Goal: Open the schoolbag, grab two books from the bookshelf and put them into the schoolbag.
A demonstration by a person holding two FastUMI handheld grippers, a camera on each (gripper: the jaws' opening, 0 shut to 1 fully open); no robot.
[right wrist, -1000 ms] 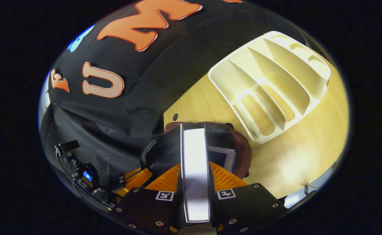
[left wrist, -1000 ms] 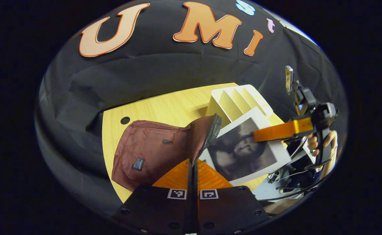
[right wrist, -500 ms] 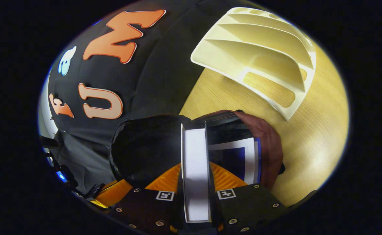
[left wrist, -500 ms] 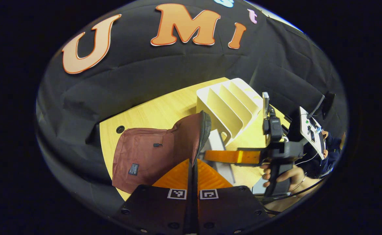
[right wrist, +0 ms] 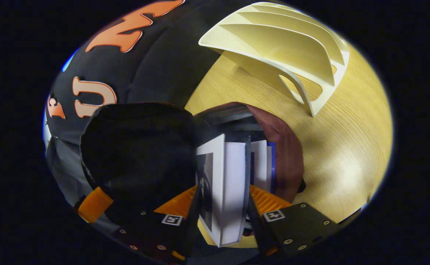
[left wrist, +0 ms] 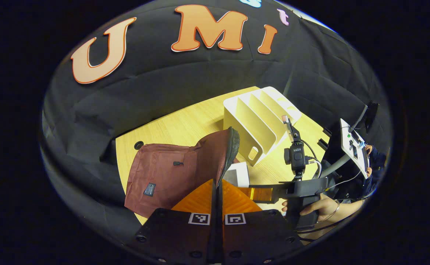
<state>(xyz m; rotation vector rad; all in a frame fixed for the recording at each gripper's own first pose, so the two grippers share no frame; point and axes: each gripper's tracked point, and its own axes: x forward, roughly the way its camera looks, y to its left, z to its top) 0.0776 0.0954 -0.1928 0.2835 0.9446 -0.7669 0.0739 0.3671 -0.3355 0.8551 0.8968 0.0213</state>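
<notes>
Right hand-held gripper (right wrist: 224, 206) pinching book 2 (right wrist: 233, 184), sliding into the schoolbag (left wrist: 185, 165); left hand-held gripper (left wrist: 217, 191) pinching the flap (left wrist: 230, 147). Probably snagging on book 1 (right wrist: 264, 163) if tilting.

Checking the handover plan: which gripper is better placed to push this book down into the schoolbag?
Right. The right gripper is shut on the book, already at the schoolbag mouth. The left gripper pinches the flap open.

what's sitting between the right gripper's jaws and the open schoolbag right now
A white book, clamped in the right gripper and angled into the schoolbag beside a blue-edged book, per the right gripper view.
</notes>
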